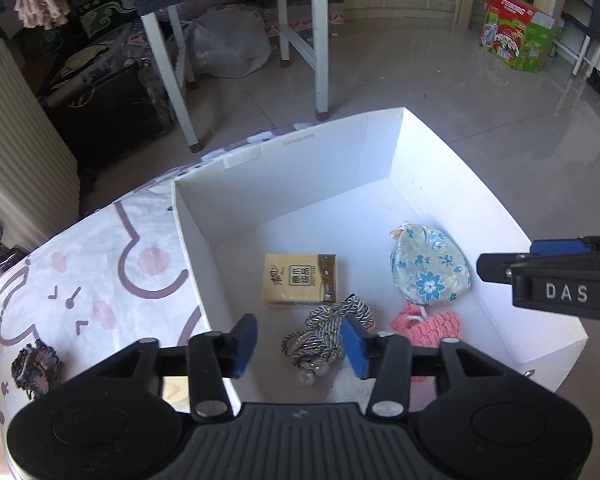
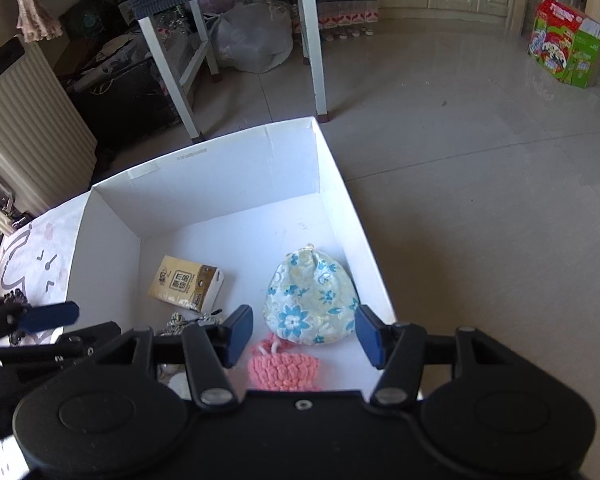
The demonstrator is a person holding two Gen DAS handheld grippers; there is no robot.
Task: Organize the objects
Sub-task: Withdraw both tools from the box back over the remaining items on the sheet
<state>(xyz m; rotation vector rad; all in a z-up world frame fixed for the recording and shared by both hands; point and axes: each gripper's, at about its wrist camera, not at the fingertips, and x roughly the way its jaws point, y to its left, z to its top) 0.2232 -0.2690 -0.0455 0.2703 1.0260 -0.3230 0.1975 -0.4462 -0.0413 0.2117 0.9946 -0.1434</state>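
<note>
1. The white box sits in the middle of both frames on a surface covered by a cartoon-print cloth. It holds a tissue pack, a blue-flowered pouch, a pink knitted piece and a braided cord with beads.
2. One dark knitted item lies outside the box, at the lower left of the left view. It looks like the thing left to put away.
3. The left tool hovers over the near part of the box with its fingers apart, holding nothing. The right tool hovers above the pouch and the pink piece, also spread wide and empty.
4. Risk: the two tools are near each other over the box, so a sideways reach by the left one could knock the right.
5. Risk: the box's near left wall stands between the left tool and the dark item; a low sweep could catch the rim and shove or tip the light box.
6. Risk: the dark item is soft and flat on loose cloth, so a closing pinch may grab the cloth with it and drag the box.
7. Risk: the cord's loops lie directly below the left tool and could snag a lowered finger.
</note>
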